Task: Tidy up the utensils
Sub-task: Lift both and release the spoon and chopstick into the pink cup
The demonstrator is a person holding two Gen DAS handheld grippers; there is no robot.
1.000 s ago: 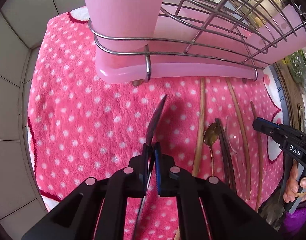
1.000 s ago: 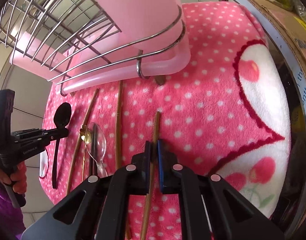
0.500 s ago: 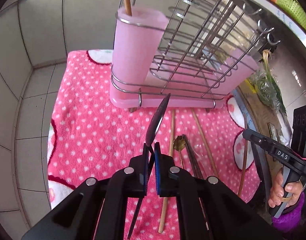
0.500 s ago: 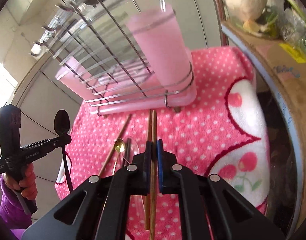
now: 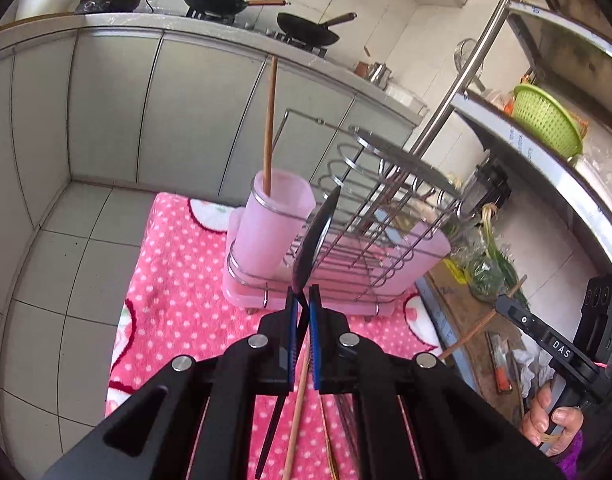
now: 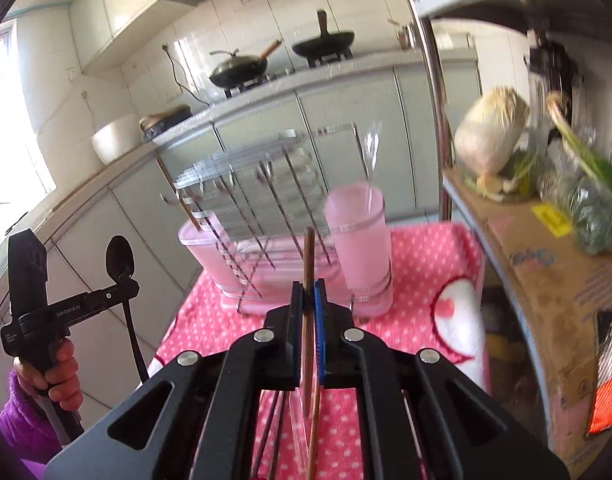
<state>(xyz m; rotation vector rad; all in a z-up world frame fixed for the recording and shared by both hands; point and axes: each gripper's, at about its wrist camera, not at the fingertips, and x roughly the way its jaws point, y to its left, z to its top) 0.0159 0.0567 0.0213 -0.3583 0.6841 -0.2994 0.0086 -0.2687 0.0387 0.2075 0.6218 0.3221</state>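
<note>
Both hands are higher now than in the earlier pictures. Left view: the left gripper [image 5: 302,300] has lifted the black spoon [image 5: 313,240] off the pink towel [image 5: 174,300]; its jaws pinch the handle, low in the middle, near the pink cup [image 5: 274,228]. "DAS" shows at lower right.

Right view: the right gripper [image 6: 309,292] pinches a brown chopstick [image 6: 308,264] at centre, ready for the cup. "GenRobot.AI" shows at left.

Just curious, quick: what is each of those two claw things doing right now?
Left gripper: shut on a black spoon.
Right gripper: shut on a wooden chopstick.
</note>
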